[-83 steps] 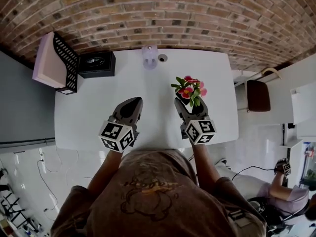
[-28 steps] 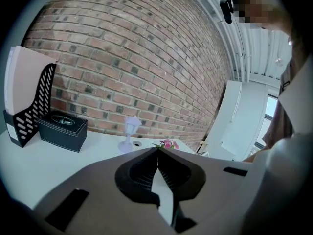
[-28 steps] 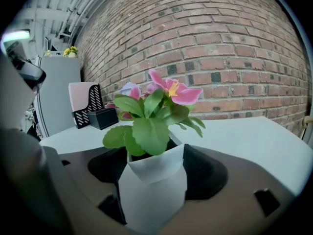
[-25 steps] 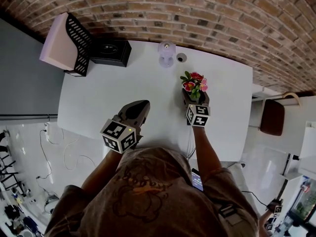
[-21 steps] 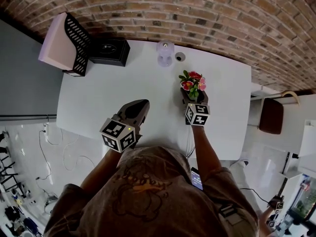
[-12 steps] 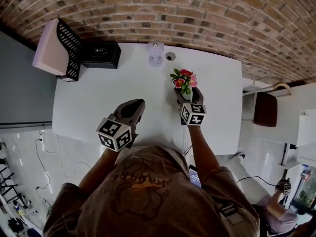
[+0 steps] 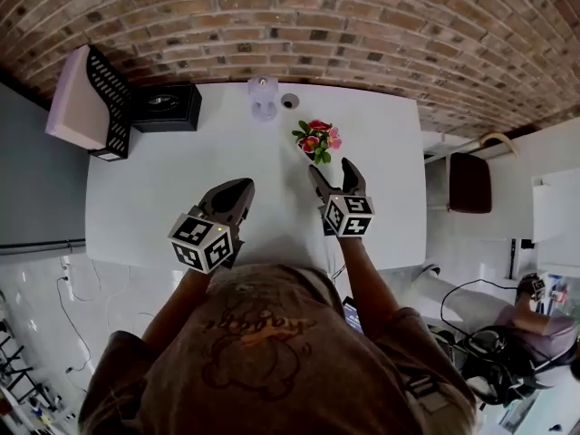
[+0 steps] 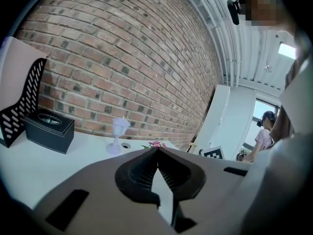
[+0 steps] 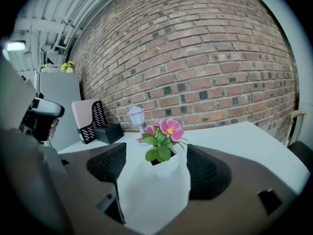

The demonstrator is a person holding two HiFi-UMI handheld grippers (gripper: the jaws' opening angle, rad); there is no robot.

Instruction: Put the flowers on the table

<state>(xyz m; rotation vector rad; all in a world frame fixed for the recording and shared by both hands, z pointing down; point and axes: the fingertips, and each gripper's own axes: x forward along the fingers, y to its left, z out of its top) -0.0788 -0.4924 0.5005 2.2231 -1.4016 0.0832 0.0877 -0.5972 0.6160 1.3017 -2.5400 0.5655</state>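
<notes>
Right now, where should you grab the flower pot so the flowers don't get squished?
Grip the white pot by its sides, below the flowers. Come level from the person's side, where the open right gripper faces it: it stands upright, blooms spreading above.

No readable text, no labels or brands, no numbers or signs

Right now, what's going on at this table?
A person holds a gripper in each hand. The flowers stand on the white table, just ahead of the right gripper, whose jaws are wide open and touch nothing. The left gripper is shut and empty, off to the side. The flowers look placed.
</notes>
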